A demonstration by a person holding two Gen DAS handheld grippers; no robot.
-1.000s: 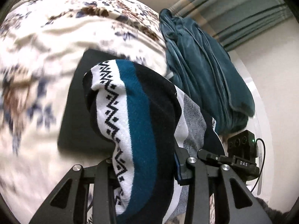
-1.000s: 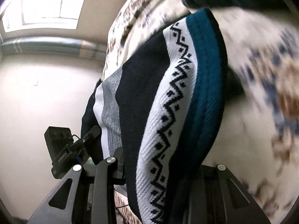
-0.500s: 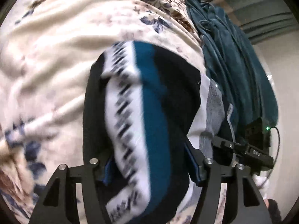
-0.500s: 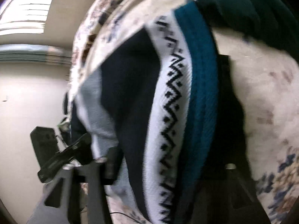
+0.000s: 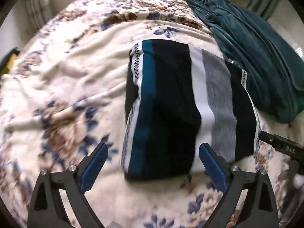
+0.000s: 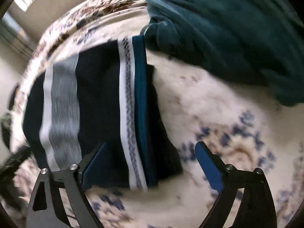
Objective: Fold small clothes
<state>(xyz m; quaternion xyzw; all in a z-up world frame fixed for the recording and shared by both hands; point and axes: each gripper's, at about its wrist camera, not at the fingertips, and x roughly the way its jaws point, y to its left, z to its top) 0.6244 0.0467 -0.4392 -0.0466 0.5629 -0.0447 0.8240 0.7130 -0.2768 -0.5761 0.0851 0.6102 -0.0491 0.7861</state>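
1. A folded striped garment is seen lying flat on a floral bedspread, its bands navy, teal, white and grey.
2. The left gripper is held above its near edge; the jaws have just been opening and stand wide, nothing pressed between the pads.
3. The right gripper is likewise spread wide, its jaws just opened, with the garment's near corner below.
4. A teal velour garment is heaped just beside the striped one, on its far right.

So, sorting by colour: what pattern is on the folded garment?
The folded garment has navy, teal, white and grey stripes with a zigzag band; clearest in the left wrist view.
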